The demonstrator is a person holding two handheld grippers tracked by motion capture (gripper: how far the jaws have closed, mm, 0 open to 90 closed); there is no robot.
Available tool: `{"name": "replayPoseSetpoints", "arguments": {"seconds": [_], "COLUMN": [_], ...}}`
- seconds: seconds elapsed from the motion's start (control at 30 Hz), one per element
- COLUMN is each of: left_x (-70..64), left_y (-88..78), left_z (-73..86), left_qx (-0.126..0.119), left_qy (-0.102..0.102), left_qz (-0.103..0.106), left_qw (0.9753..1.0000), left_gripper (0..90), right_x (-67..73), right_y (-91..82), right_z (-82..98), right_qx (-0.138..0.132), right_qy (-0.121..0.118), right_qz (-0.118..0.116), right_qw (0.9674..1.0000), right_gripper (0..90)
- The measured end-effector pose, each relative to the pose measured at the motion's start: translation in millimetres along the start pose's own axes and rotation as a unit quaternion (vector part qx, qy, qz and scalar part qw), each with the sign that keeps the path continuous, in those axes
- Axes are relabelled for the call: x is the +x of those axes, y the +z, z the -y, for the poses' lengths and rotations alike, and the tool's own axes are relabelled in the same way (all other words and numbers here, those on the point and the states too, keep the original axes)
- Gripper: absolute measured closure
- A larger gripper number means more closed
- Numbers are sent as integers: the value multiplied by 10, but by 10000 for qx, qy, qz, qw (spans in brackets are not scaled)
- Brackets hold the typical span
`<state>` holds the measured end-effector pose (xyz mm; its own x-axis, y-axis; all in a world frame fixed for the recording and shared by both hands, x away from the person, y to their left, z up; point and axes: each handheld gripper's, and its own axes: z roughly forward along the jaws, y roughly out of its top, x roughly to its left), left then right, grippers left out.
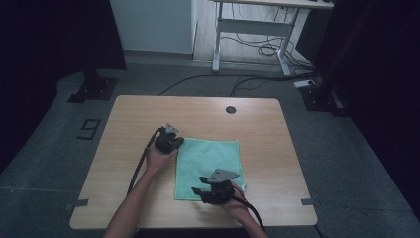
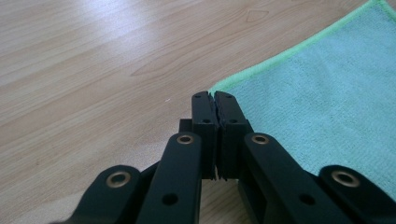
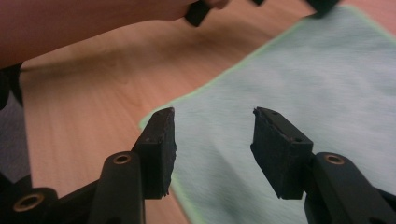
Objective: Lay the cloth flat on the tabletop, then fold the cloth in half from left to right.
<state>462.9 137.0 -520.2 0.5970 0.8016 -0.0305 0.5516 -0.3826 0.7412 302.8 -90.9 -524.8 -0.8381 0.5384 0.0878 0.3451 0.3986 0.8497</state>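
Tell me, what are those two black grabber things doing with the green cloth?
A person holds a gripper in each hand over a green cloth lying flat on a wooden table. The left gripper is shut right at the cloth's far left corner and seems to pinch its edge. The right gripper hangs open over the near left corner, with nothing between its jaws. The cloth isn't folded yet.

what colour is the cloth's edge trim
Brighter green trim on the flat teal microfibre cloth, clearest in the left gripper view.
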Motion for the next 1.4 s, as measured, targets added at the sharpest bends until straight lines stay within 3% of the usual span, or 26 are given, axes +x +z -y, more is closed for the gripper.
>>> {"name": "replayPoseSetpoints", "arguments": {"seconds": [0.37, 0.57, 1.1, 1.37, 1.4], "left_x": [-20, -16, -42, -30, -28], "left_y": [-18, -23, -8, -44, -56], "left_z": [-9, -8, -5, -17, -21], "left_qx": [-9, 33, 73, 58, 45], "left_qy": [11, 4, 6, -6, -8], "left_qz": [7, -5, -1, -32, -42], "left_qw": [10000, 10000, 10000, 10000, 10000], "left_gripper": [873, 873, 874, 876, 876], "right_x": [310, 402, 485, 487, 488], "right_y": [286, 445, 621, 614, 606], "right_z": [-84, -92, -29, -23, -20], "right_qx": [120, 276, 749, 715, 707], "right_qy": [-245, -342, -516, -408, -352], "right_qz": [-315, -401, -38, 195, 285], "right_qw": [9991, 9982, 9958, 9964, 9965], "right_gripper": [486, 492, 515, 630, 701]}}
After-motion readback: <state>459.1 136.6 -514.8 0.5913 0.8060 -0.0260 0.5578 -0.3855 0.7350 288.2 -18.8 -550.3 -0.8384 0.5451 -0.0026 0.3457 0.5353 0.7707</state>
